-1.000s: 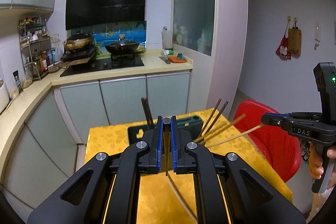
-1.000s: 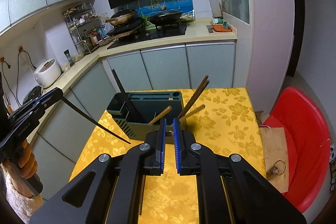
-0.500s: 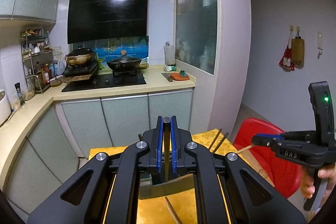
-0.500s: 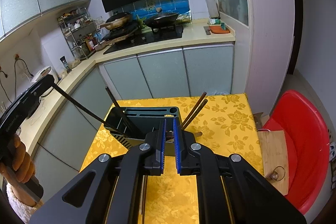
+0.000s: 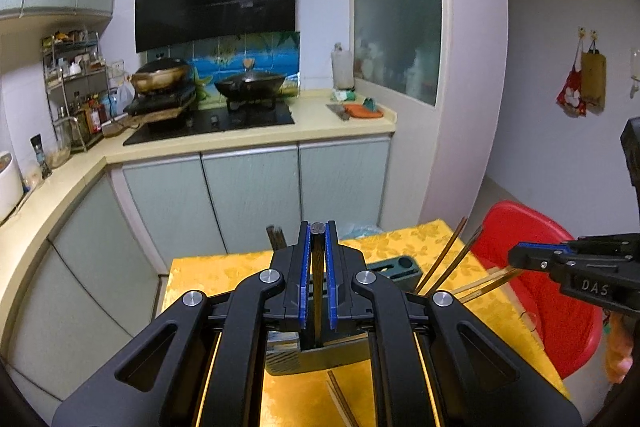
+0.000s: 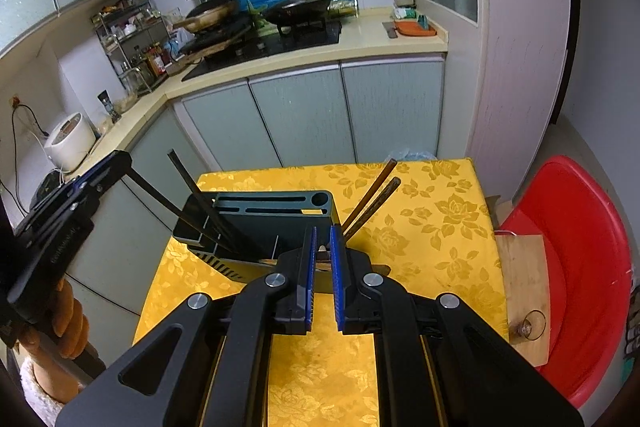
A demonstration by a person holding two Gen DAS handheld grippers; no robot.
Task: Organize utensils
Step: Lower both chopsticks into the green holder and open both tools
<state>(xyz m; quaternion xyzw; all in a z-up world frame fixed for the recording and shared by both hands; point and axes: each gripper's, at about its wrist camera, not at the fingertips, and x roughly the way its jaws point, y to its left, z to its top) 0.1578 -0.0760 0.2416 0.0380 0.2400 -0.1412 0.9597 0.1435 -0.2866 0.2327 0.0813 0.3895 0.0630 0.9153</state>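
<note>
The left gripper (image 5: 318, 277) pinches a dark chopstick (image 6: 160, 201) aimed at the holder's (image 6: 272, 223) 9 o'clock slot, where a tilt could jam it against the rim; the right gripper (image 6: 322, 281) hangs narrowly parted, empty.

Yellow floral tablecloth (image 6: 420, 211), dark green holder (image 6: 280, 223), red chair (image 6: 580, 247)

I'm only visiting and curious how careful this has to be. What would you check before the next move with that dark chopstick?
1. Left hand-held gripper shut on the dark chopstick: ok.
2. Chopstick's lower end inside the holder's left end: ok.
3. Holder upright on the table: ok.
4. Right hand-held gripper gripping a light chopstick: cannot tell.
5. Brown chopsticks lean at the holder's right end, away from the left gripper: ok.
</note>
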